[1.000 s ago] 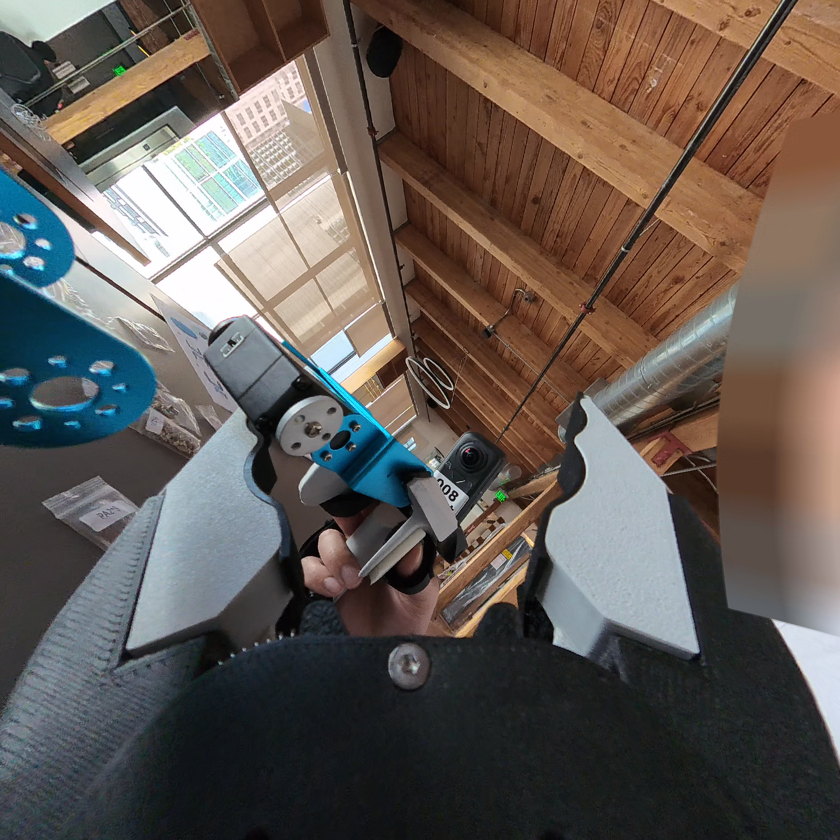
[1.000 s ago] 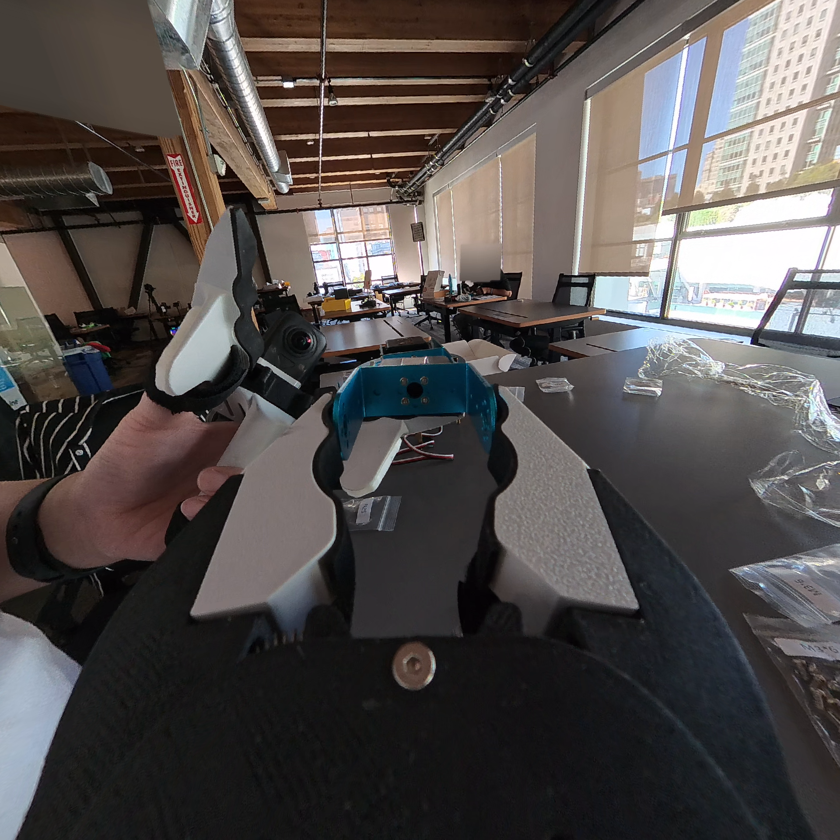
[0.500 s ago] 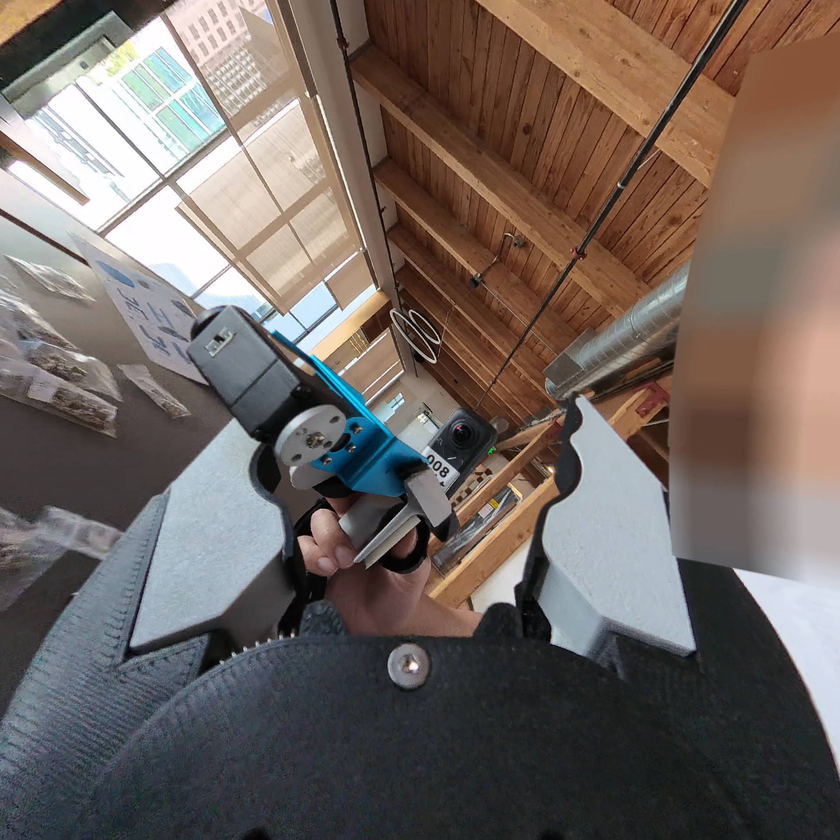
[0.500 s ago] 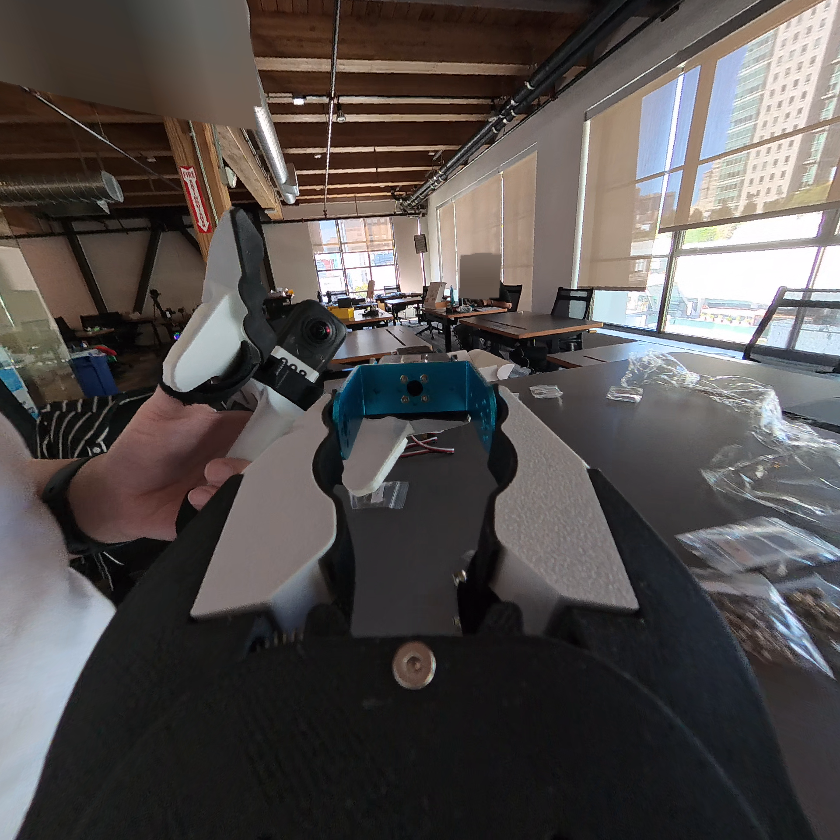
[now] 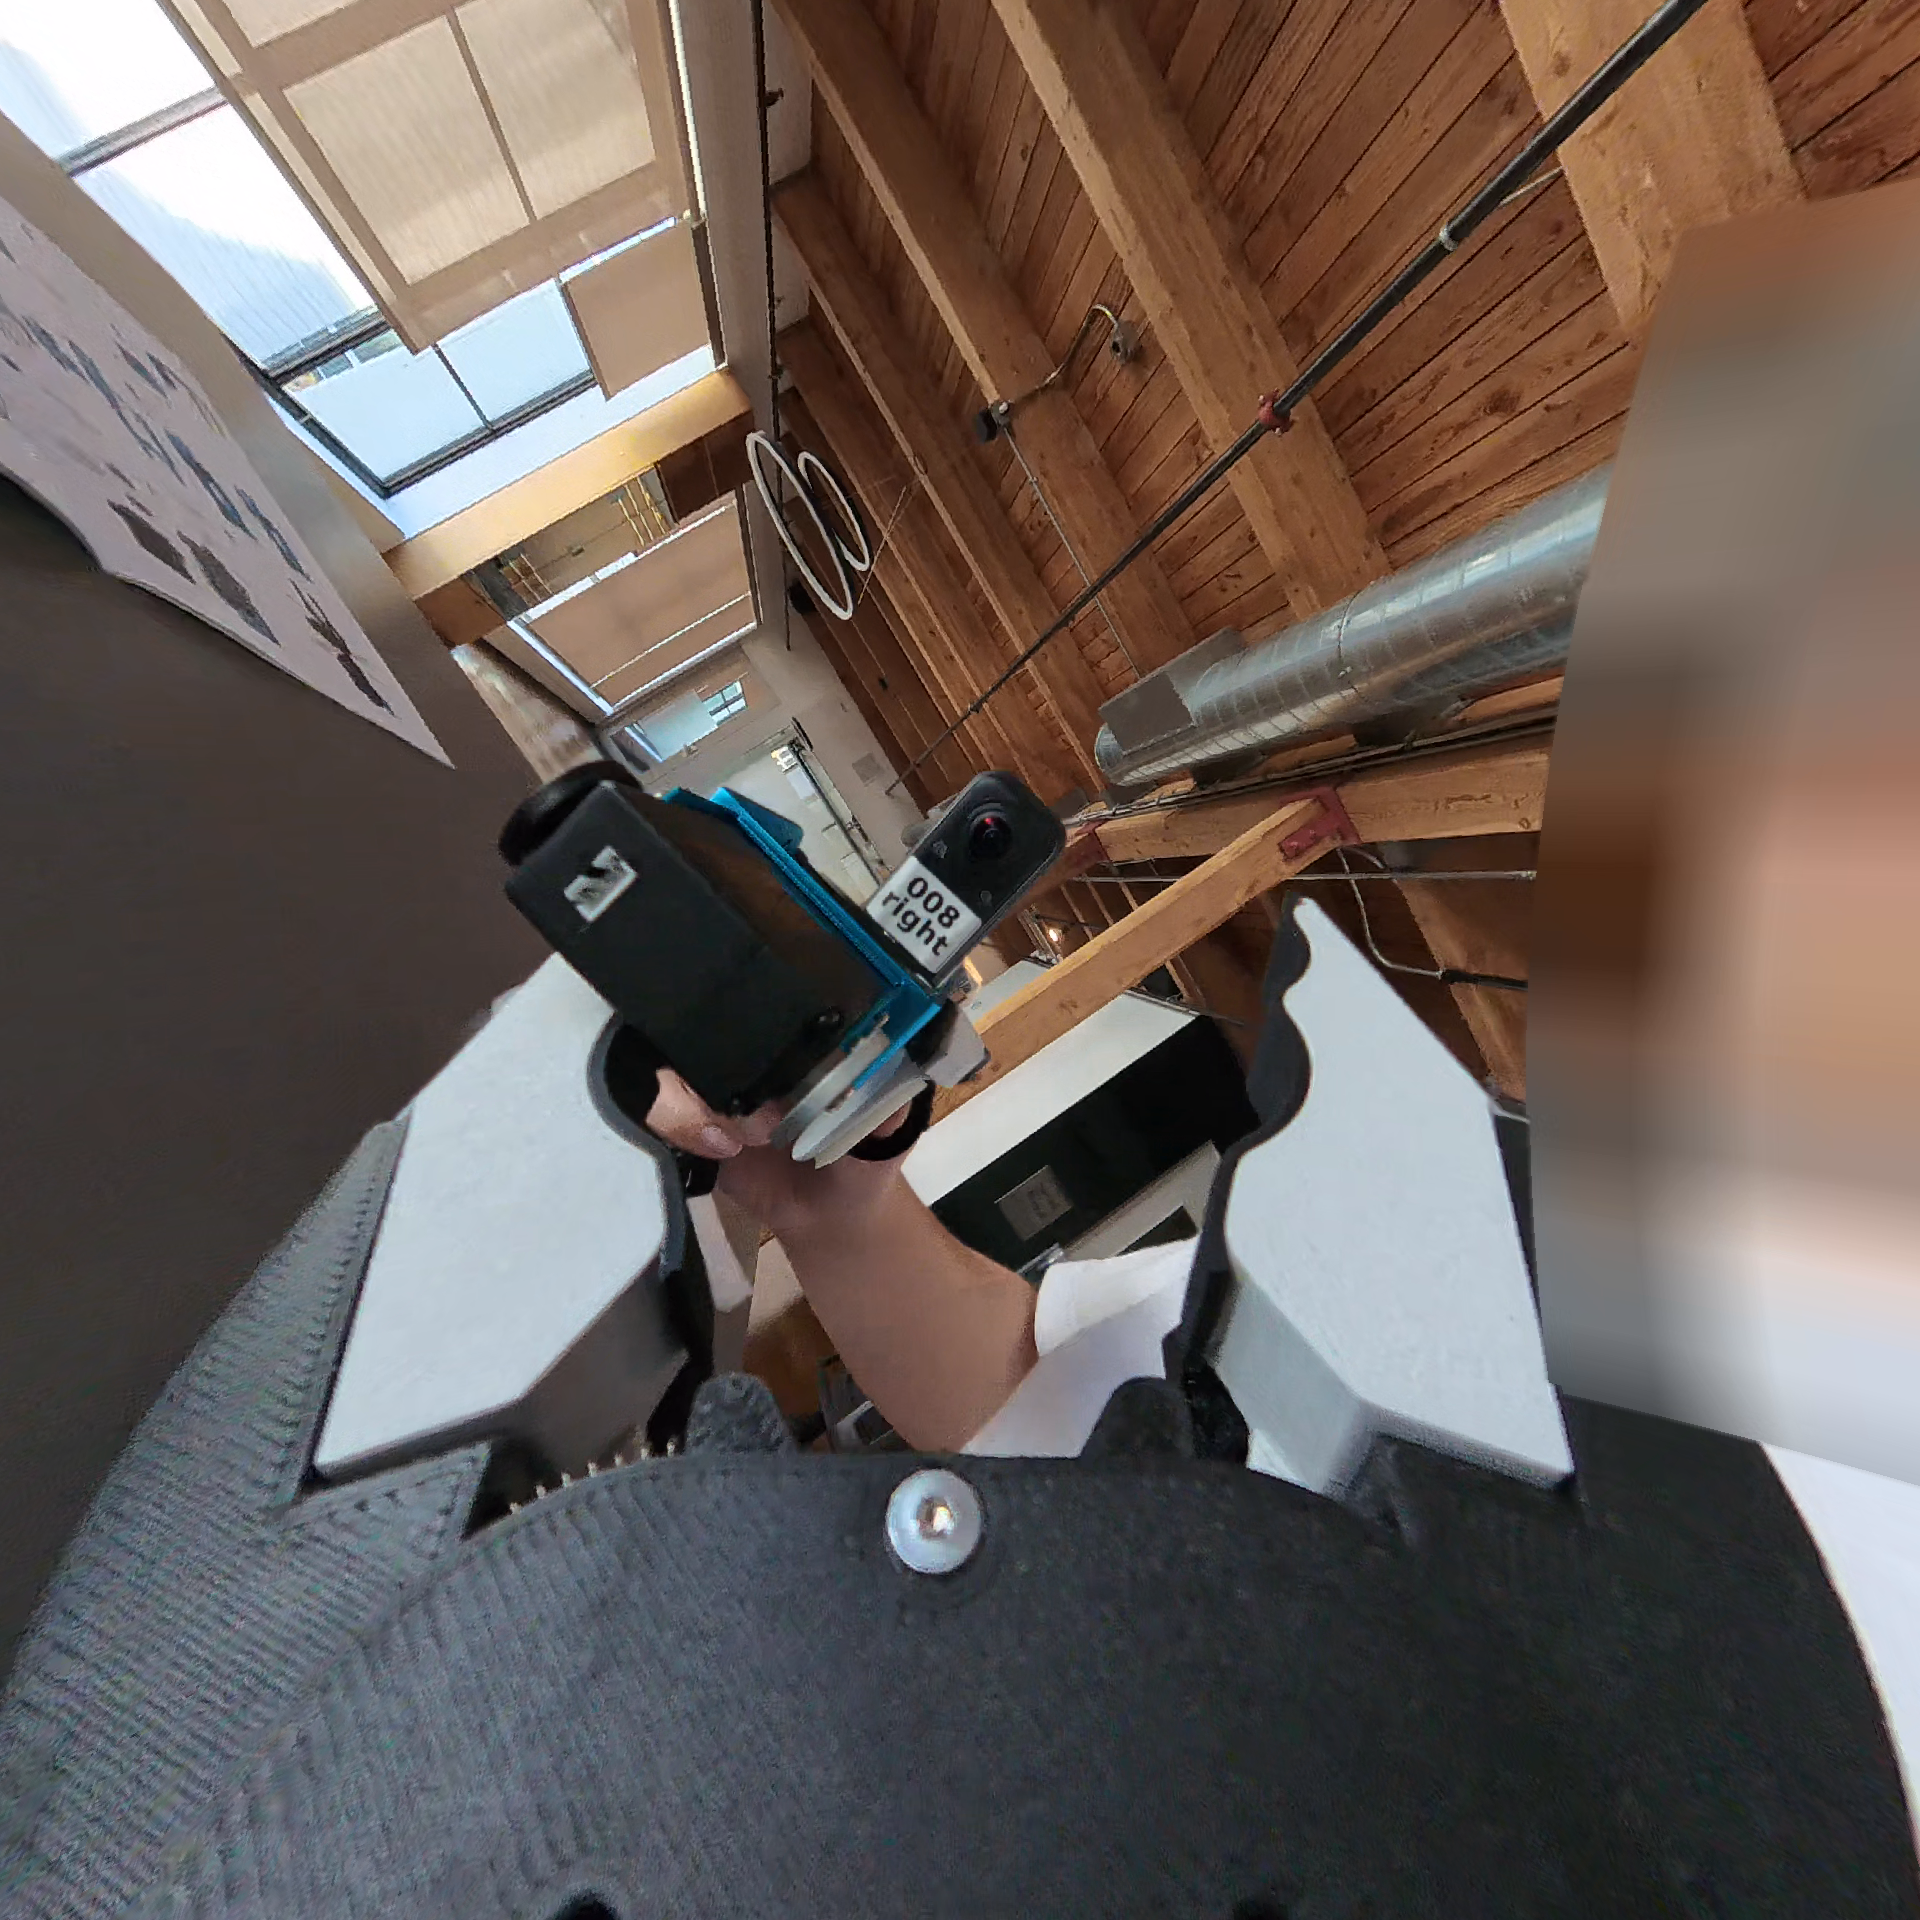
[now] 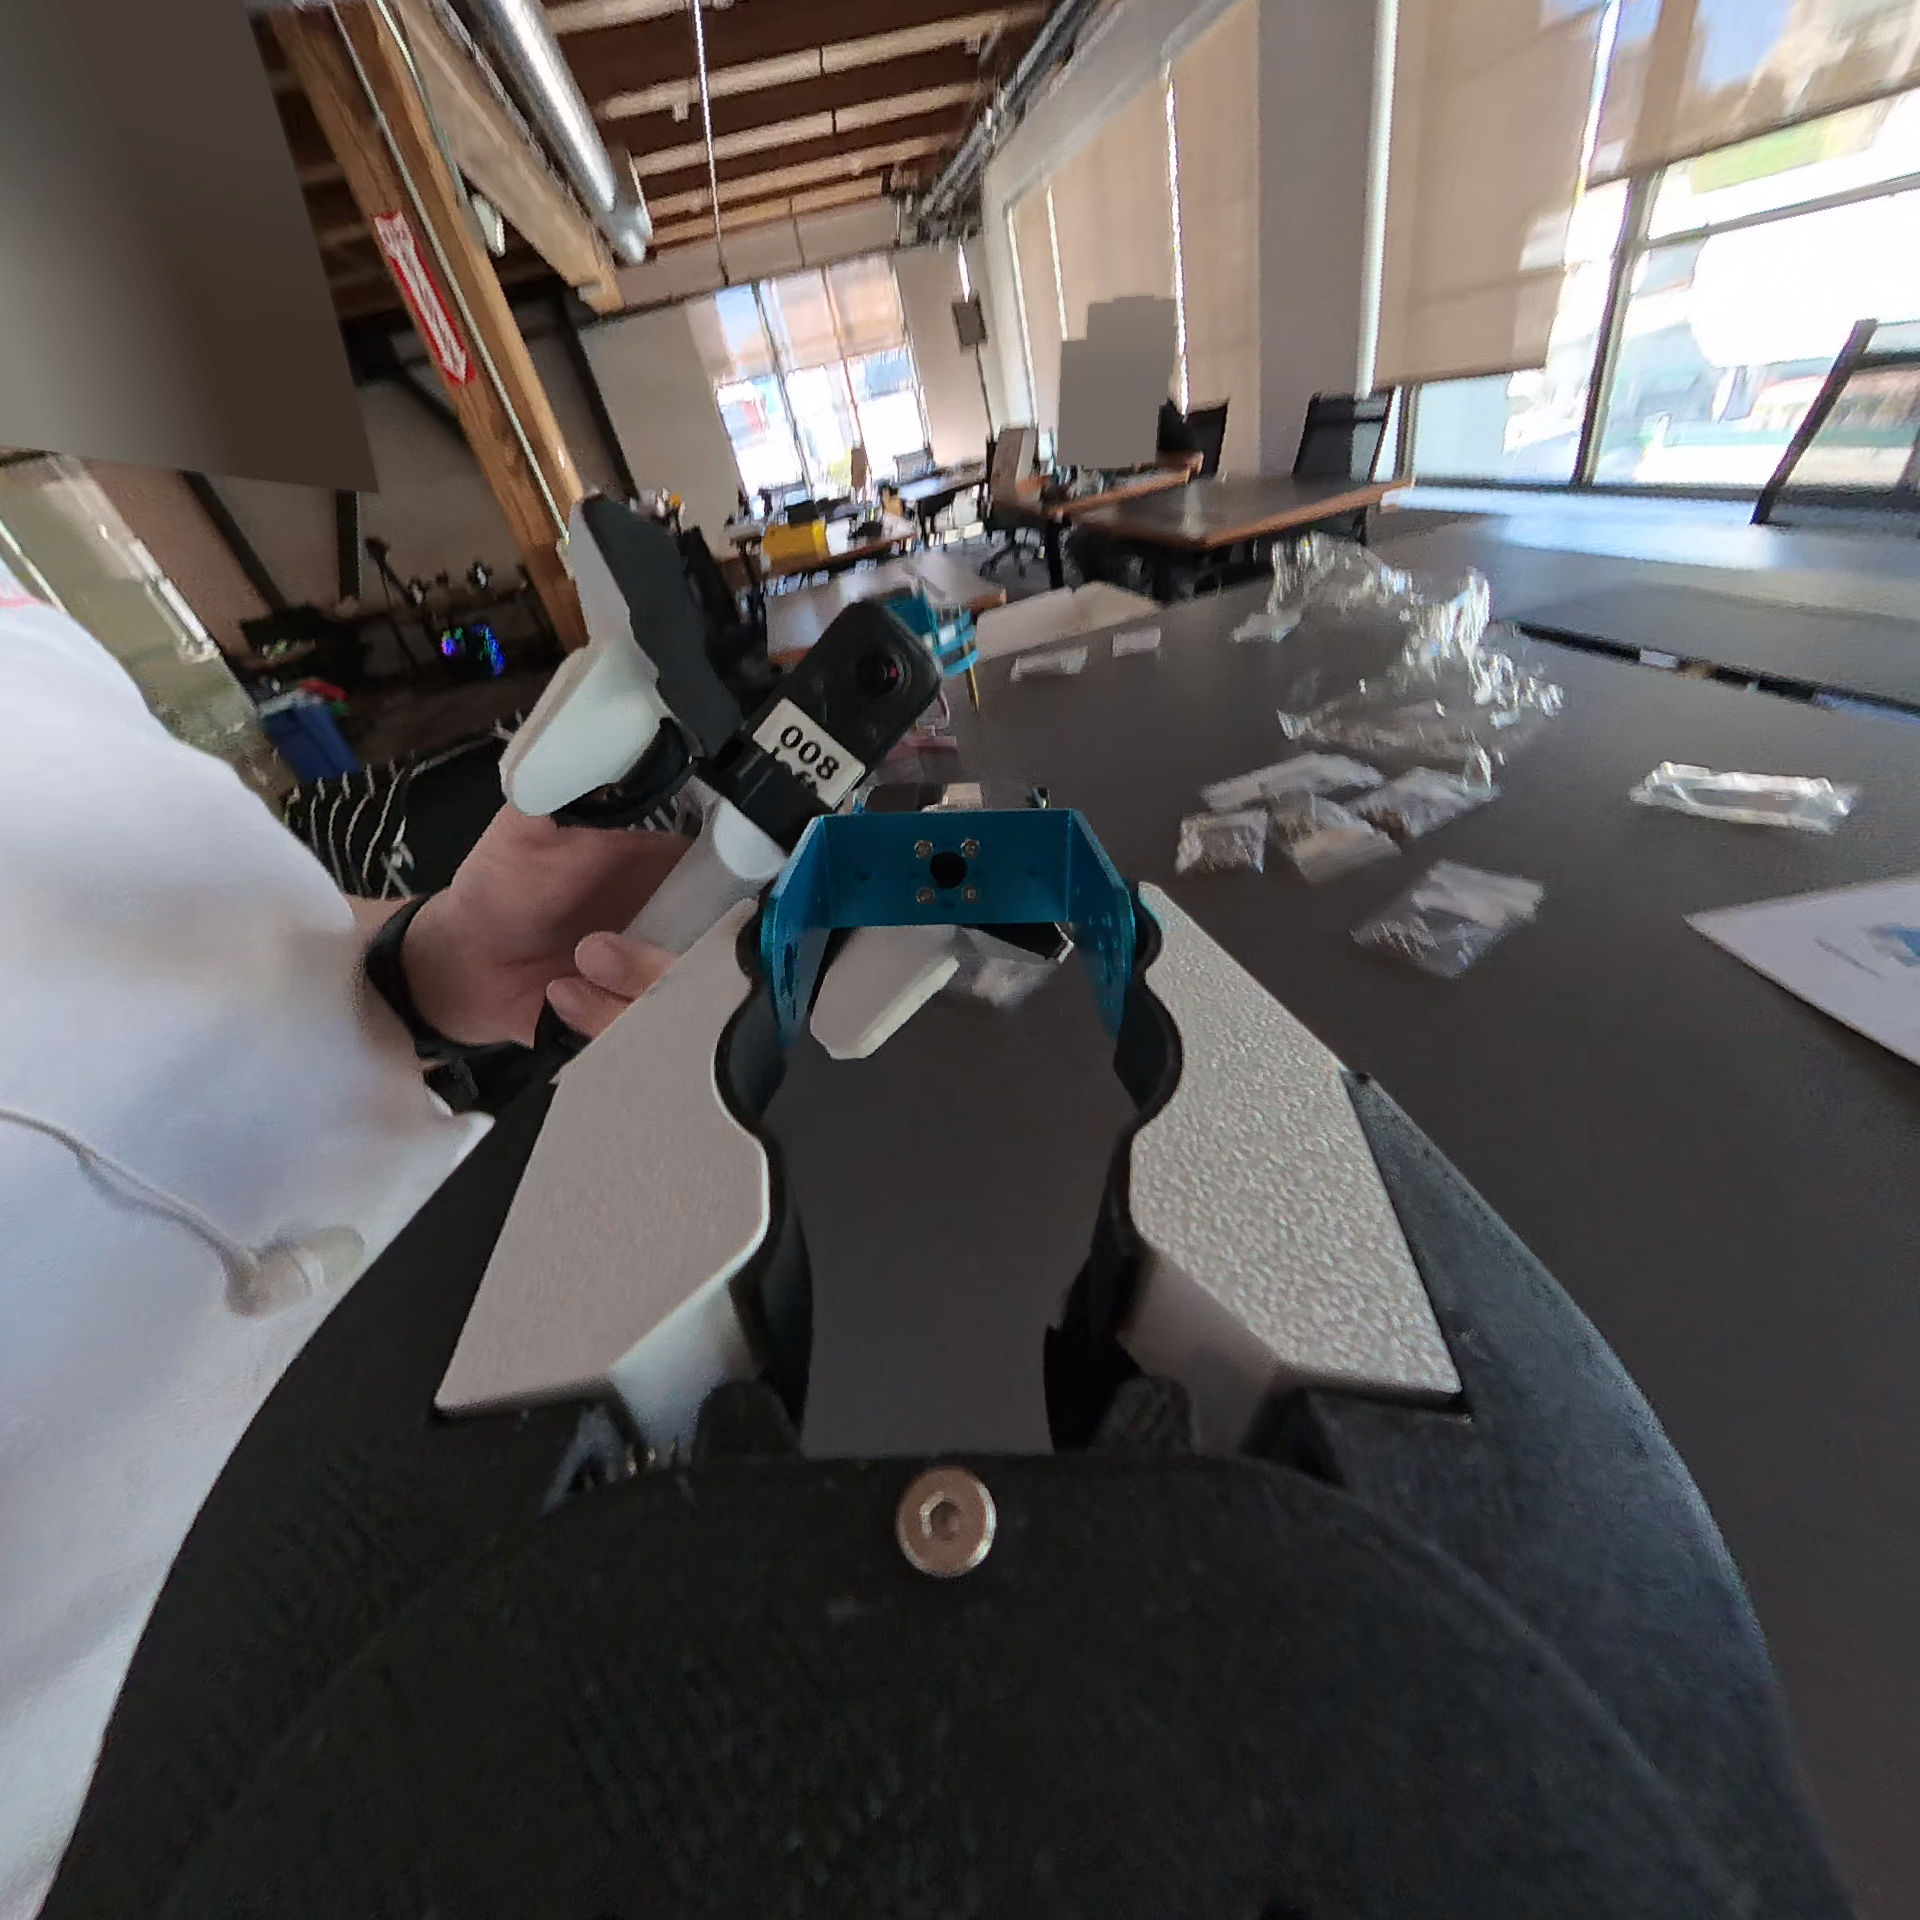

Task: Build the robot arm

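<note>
While your left tool points up at the wood ceiling, its fingers stand wide w/ nothing between them. Same view: right tool farther off, gripping the blue bracket; black servo sits in the bracket, silver horn disc on its lower side. Hand visible under it.

Right wrist view: right tool is closed down on the bracket's two side arms, bracket base facing the cam, held above the desk. Servo mostly hidden behind the bracket here. Left tool just beside it; one white finger shows through the bracket opening, contact can't be told. On the desk, well apart: small parts bags, clear wrap, paper sheet.
</note>
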Available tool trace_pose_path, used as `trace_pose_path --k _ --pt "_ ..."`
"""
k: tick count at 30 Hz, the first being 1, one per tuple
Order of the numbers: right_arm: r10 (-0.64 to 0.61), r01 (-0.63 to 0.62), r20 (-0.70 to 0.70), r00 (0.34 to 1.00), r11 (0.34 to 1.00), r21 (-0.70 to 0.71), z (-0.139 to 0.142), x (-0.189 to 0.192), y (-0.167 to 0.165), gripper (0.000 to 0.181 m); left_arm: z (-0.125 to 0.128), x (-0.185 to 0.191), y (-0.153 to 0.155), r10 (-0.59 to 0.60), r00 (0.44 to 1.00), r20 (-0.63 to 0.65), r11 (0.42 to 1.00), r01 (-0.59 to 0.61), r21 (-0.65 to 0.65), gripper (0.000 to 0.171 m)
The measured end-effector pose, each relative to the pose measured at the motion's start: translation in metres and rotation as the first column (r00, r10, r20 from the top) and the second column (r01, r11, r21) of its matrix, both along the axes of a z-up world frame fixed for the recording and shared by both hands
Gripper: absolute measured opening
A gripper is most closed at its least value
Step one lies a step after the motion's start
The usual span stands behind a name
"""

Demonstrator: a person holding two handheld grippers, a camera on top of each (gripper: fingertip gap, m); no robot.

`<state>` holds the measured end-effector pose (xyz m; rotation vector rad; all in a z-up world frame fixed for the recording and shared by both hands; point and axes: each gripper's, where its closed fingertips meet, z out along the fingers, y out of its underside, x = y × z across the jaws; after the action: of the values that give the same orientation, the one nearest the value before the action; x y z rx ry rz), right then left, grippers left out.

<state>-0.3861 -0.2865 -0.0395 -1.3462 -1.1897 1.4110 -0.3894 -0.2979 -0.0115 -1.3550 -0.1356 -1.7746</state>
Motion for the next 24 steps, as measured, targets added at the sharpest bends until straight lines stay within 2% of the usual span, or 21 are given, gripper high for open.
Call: trace_pose_path --k 2,4,8,12,18,24 --pt "0.032 -0.032 0.068 0.997 0.999 0.003 -0.012 0.02 0.013 0.064 -0.01 0.02 0.015 -0.007 0.999 0.032 0.999 0.009 -0.046 0.121" --pt "0.071 -0.07 0.126 0.989 0.997 -0.011 -0.024 0.035 0.025 0.064 -0.02 0.035 0.029 -0.015 0.998 0.062 0.995 0.021 -0.098 0.117" --pt "0.155 -0.141 0.181 0.971 0.986 -0.085 -0.042 0.049 0.049 0.064 -0.04 0.051 0.053 -0.009 0.996 0.089 0.982 0.026 -0.187 0.115" --pt "0.202 -0.181 0.218 0.955 0.977 -0.114 -0.05 0.051 0.067 0.064 -0.053 0.054 0.073 0.013 0.994 0.113 0.97 0.015 -0.245 0.113" --pt "0.257 -0.218 0.343 0.903 0.965 -0.149 -0.06 0.047 0.081 0.065 -0.067 0.052 0.09 0.037 0.986 0.164 0.945 0.019 -0.326 0.113" --pt "0.346 -0.313 0.349 0.871 0.938 -0.148 -0.062 0.047 0.089 0.064 -0.072 0.055 0.095 0.019 0.985 0.173 0.919 0.051 -0.391 0.106"
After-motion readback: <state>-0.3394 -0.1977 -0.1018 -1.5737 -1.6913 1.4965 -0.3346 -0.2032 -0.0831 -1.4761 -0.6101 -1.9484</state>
